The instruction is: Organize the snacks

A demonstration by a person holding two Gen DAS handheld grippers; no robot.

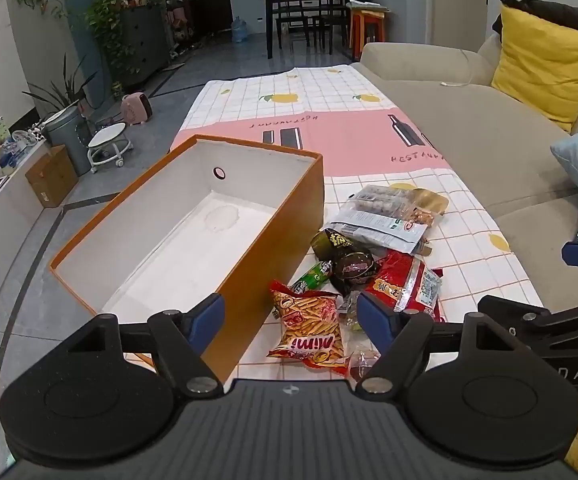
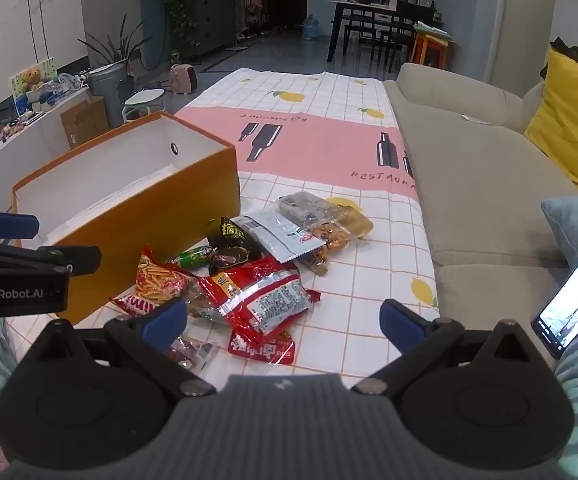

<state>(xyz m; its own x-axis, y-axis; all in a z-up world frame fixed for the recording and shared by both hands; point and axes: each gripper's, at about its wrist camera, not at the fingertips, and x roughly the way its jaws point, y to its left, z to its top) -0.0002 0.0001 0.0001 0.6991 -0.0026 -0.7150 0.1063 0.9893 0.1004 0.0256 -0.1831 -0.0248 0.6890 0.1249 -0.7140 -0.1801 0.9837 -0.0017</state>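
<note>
The open box [image 1: 273,248] is orange outside and white inside. Under it, the tablecloth [image 1: 329,92] is a white grid with yellow lemons and a pink band printed with black bottles. The chip bag [image 1: 309,320] is red and yellow with white lettering; the big packet [image 2: 257,296] is red; one pouch [image 1: 377,228] is grey-white with a green mark; a small wrapper [image 1: 313,274] is green. Both tools have blue pads [image 2: 167,320] on black frames. A yellow cushion [image 1: 545,68] sits on the beige sofa [image 1: 469,132].
</note>
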